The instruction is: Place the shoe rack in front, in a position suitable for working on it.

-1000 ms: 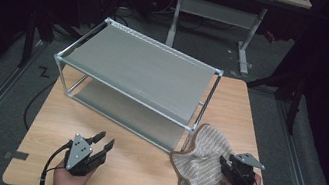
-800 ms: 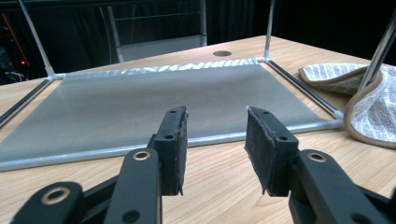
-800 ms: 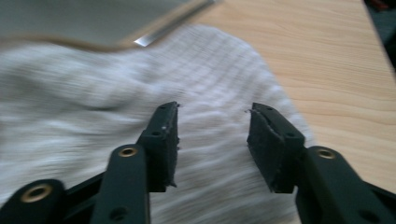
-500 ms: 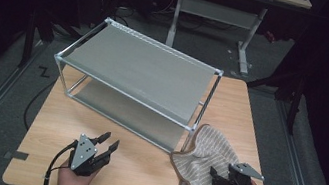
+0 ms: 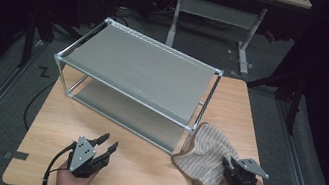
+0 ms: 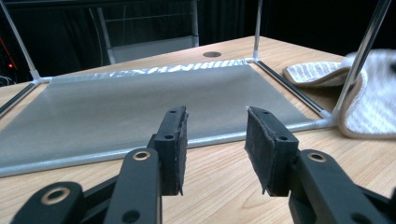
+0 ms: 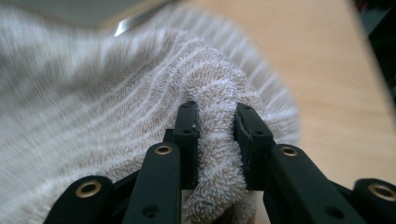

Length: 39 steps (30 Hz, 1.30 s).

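Note:
A beige striped towel [image 5: 206, 156] lies on the wooden table [image 5: 139, 169] by the right front leg of a grey metal two-tier rack [image 5: 140, 73]. My right gripper [image 5: 229, 167] is at the towel's right edge. In the right gripper view its jaws pinch a fold of the towel [image 7: 116, 102], so that gripper [image 7: 215, 140] is shut on it. My left gripper [image 5: 107, 145] rests open near the table's front left. In the left gripper view it [image 6: 215, 140] faces the rack's lower shelf [image 6: 121, 112] with nothing between its pads; the towel [image 6: 369, 98] shows at the right.
The rack stands across the middle and back of the table, its lower shelf at table level. Bare table top lies between my two grippers. Dark floor, cables and another table frame [image 5: 216, 15] surround the table.
My right gripper has drawn back toward the table's front edge with the towel edge in it. The left gripper has shifted slightly nearer the front edge too.

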Each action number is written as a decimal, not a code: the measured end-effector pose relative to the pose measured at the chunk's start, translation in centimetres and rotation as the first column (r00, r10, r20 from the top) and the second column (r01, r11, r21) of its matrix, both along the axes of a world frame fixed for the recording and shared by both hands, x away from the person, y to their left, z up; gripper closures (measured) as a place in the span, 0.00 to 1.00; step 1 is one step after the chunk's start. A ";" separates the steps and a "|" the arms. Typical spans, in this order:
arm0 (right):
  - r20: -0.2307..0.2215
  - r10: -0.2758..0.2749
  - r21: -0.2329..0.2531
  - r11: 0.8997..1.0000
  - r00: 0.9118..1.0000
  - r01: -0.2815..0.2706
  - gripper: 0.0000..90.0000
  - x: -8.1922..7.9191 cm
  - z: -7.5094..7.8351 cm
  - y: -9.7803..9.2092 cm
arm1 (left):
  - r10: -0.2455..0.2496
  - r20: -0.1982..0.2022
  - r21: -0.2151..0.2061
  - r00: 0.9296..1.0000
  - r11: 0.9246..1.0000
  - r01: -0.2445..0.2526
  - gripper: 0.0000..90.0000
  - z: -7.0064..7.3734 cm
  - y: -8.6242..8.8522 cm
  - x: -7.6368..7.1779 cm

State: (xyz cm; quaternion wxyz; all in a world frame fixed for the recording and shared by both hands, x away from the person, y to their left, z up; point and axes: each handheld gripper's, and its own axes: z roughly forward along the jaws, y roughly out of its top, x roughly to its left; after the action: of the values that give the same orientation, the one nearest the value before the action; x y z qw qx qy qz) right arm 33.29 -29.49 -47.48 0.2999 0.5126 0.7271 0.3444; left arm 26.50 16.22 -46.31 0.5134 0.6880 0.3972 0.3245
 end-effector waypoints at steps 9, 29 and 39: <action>0.213 -0.087 0.068 0.995 0.973 0.074 0.81 0.0 5.5 -1.7 | 0.003 -0.009 -0.001 1.000 1.000 -0.003 0.65 -0.2 0.0 0.0; -0.014 0.277 0.109 0.956 0.961 -0.274 0.81 4.1 0.0 9.2 | -0.010 -0.003 -0.015 1.000 1.000 0.010 0.65 0.0 -0.3 -0.4; -0.026 0.343 0.164 0.928 0.939 -0.335 0.81 2.2 -0.7 9.7 | -0.033 0.001 -0.009 0.999 0.999 0.033 0.64 0.1 -0.9 -0.5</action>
State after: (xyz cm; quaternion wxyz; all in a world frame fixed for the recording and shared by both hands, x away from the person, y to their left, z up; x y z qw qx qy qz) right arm 35.52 -19.77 -48.21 0.1748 0.4104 0.7833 0.4330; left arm 25.96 15.29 -46.25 0.5220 0.6919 0.3871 0.3146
